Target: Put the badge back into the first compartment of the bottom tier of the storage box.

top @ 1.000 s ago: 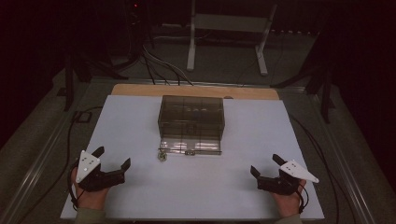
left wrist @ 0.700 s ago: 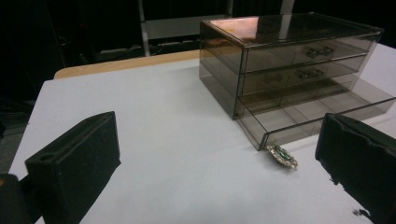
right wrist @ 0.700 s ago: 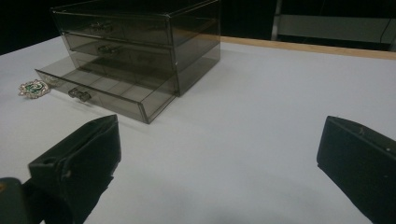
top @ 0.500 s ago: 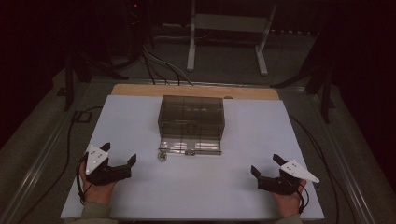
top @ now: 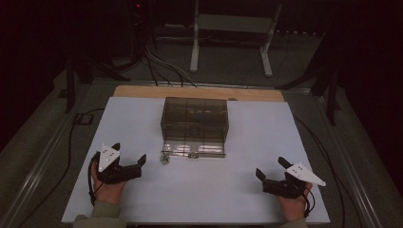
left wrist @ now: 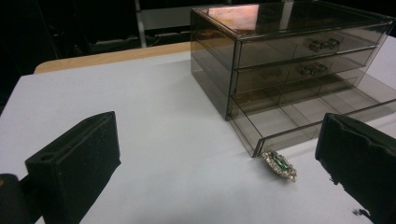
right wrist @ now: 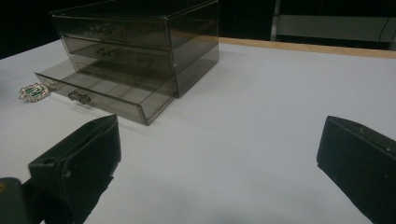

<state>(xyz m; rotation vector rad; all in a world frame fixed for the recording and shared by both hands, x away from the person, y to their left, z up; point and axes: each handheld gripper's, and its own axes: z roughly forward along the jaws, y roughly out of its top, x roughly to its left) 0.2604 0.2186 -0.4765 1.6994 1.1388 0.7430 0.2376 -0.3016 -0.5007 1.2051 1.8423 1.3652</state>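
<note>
My left gripper (top: 128, 159) rests low over the white table (top: 142, 123) with its jaws spread wide and nothing between them; along those jaws I see the brooch (left wrist: 279, 165) lying flat on the table just ahead, nearer my right-hand jaw than the other. It is a small oval piece with a green centre and a pale, sparkling rim, and it sits just beside the front corner of the bottom drawer (left wrist: 299, 116), though I cannot quite tell whether it touches the drawer's edge. That drawer is pulled out of the smoky clear drawer box (top: 195, 118), which stands in the middle of the table toward the far edge, its two upper drawers closed. From above, the brooch (top: 164, 158) lies just off the open drawer's left corner, between my left gripper and the box. My right gripper (top: 268, 171) sits well apart on the other side of the table, near the front edge, jaws likewise wide and empty, looking across bare table toward the box (right wrist: 140, 42) and the brooch (right wrist: 33, 91) beyond the drawer.
</note>
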